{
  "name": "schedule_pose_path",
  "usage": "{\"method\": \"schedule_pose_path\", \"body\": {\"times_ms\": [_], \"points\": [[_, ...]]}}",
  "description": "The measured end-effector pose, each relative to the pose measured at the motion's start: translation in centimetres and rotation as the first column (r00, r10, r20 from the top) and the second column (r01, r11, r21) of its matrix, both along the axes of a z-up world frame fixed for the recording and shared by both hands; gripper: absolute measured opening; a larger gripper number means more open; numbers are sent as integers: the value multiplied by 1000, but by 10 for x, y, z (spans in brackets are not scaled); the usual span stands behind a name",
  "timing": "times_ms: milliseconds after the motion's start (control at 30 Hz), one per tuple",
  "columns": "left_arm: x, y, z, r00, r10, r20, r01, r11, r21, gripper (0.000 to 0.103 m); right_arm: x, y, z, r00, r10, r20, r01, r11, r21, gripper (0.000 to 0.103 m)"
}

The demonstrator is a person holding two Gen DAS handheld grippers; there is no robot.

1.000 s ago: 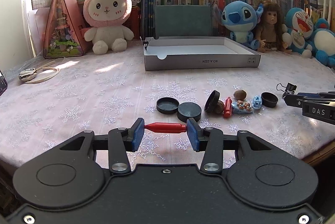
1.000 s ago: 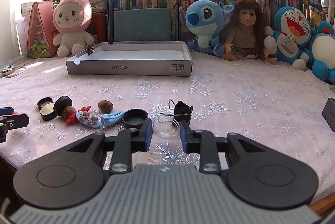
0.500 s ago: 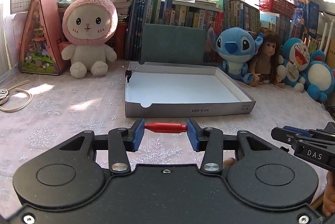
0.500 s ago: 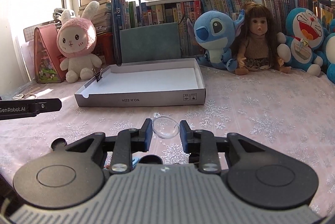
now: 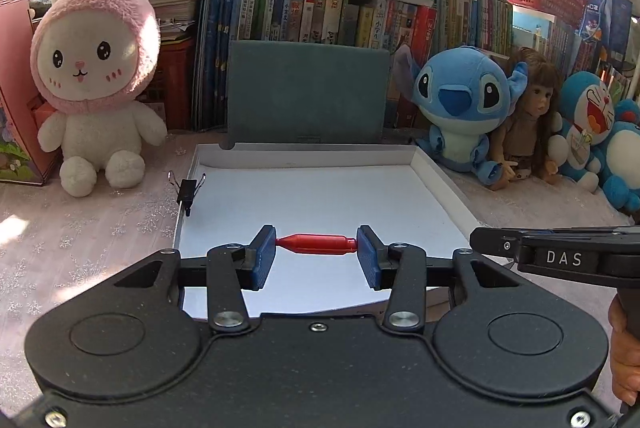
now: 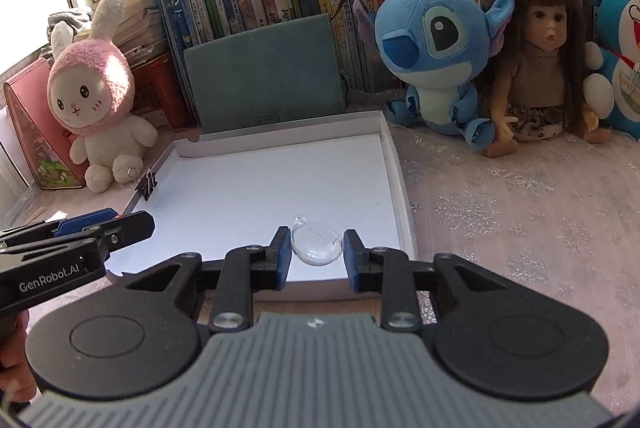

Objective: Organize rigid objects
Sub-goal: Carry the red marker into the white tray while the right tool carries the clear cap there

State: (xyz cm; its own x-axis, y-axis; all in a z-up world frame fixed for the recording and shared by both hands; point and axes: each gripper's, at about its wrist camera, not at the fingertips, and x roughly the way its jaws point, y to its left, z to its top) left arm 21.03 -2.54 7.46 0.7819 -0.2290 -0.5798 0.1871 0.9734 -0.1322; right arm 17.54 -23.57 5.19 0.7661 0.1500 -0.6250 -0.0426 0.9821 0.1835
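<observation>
My left gripper (image 5: 316,250) is shut on a small red cylinder (image 5: 318,243), held end to end between the blue pads above the near part of the shallow white box (image 5: 320,196). My right gripper (image 6: 316,252) is shut on a clear glass half-sphere (image 6: 318,247), held over the box's (image 6: 260,196) near right part. A black binder clip (image 5: 187,190) grips the box's left wall; it also shows in the right wrist view (image 6: 147,184). Each gripper shows in the other's view: the right one (image 5: 560,258) at right, the left one (image 6: 72,240) at left.
A pink rabbit plush (image 5: 94,80) sits left of the box. A teal box lid (image 5: 306,92) stands behind it against a row of books (image 5: 340,12). A Stitch plush (image 6: 436,56), a doll (image 6: 536,68) and Doraemon plushes (image 5: 596,132) sit at right.
Both grippers rose from the table and moved forward with their objects, from the cluster of small items to above the white box. The loose items have left both views.
</observation>
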Motion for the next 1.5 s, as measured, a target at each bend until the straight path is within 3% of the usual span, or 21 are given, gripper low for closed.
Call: {"method": "schedule_pose_path", "body": {"times_ms": [367,800,1367,1500], "points": [[72,1,-43,986,89,-140,-93,995,-25,42,59,21,-22,995,40,-93,-44,998,-37,33],[69,1,-61,990,78,-121,-78,997,7,42,72,27,-42,991,13,-130,-22,998,-65,33],[68,-5,-68,992,61,-114,-57,998,38,42,74,30,-47,988,-7,-153,-7,996,-92,33],[67,-5,-67,991,62,-115,-58,998,33,43,73,30,-47,989,-12,-150,-2,996,-94,38]]}}
